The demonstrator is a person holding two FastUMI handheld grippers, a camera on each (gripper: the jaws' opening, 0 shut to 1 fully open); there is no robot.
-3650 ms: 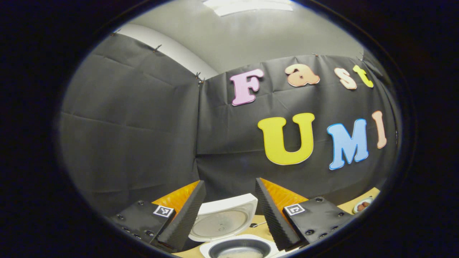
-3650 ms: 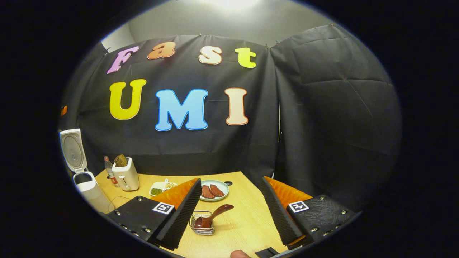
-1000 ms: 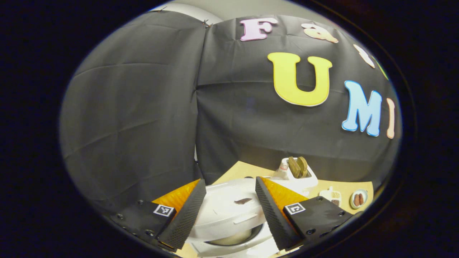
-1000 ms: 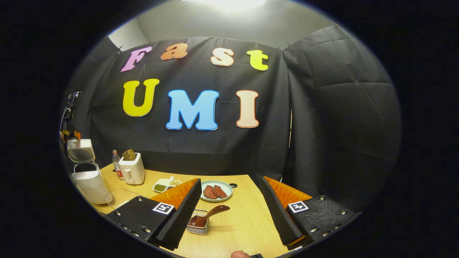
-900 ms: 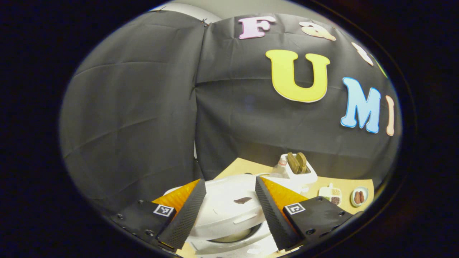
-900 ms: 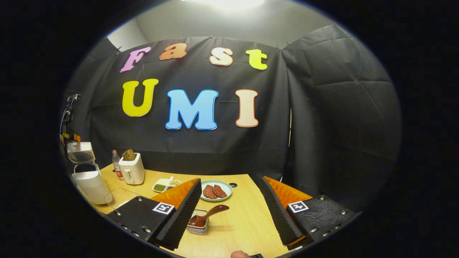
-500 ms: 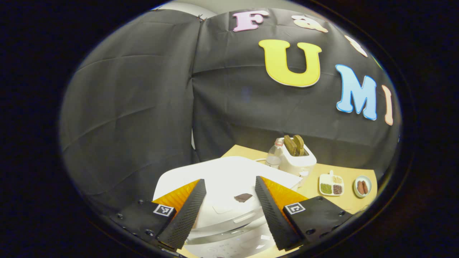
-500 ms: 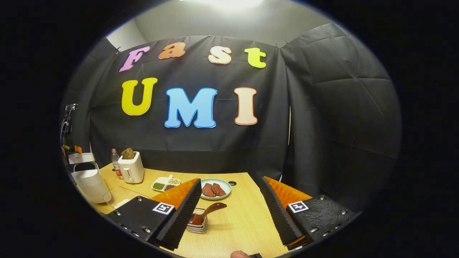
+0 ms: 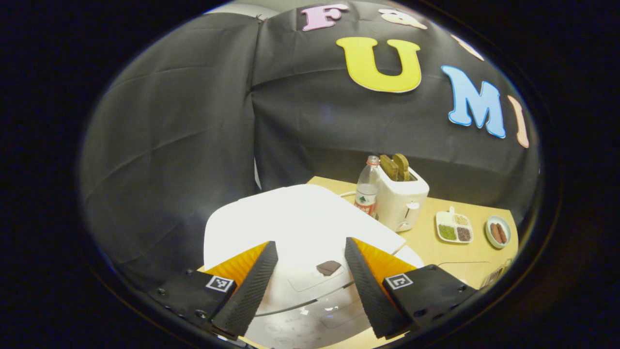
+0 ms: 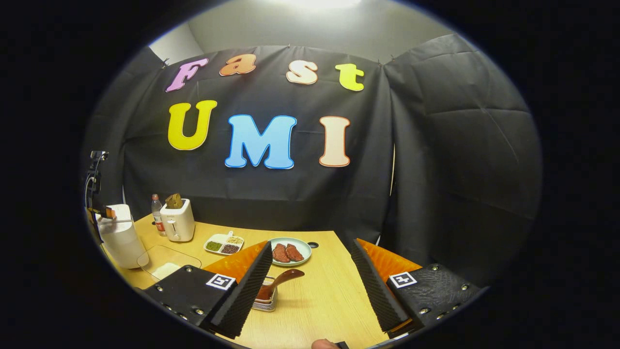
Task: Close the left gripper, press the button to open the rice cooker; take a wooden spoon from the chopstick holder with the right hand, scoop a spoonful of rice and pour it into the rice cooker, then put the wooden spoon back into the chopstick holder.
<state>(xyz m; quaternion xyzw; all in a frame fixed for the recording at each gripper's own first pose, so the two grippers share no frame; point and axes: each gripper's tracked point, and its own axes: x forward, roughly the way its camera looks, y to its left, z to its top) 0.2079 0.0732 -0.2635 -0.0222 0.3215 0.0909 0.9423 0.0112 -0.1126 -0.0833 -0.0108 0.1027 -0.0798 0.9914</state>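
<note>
The white rice cooker (image 9: 300,218) has its lid down, right under my left gripper (image 9: 310,243), whose fingers stand open over the lid top. A small dark mark sits on the lid between them. In the right gripper view the rice cooker (image 10: 118,237) stands at the table's far left, with the other gripper (image 10: 107,212) on top of it. The wooden spoon (image 10: 281,279) leans in the wire chopstick holder (image 10: 265,303), just ahead of my open right gripper (image 10: 311,243) and near its left finger. A glass bowl with rice (image 10: 167,264) lies beside the cooker.
Behind the cooker stand a white toaster (image 9: 399,198) with bread and a water bottle (image 9: 366,191). A divided dish of beans (image 10: 224,245) and a plate of meat (image 10: 288,252) sit mid-table. A fingertip (image 10: 322,344) shows at the bottom edge.
The rice cooker's lid, upright 3.6 s ago, has swung down shut as my left gripper came down over it. The right gripper has barely shifted, and the spoon stays in the holder.
</note>
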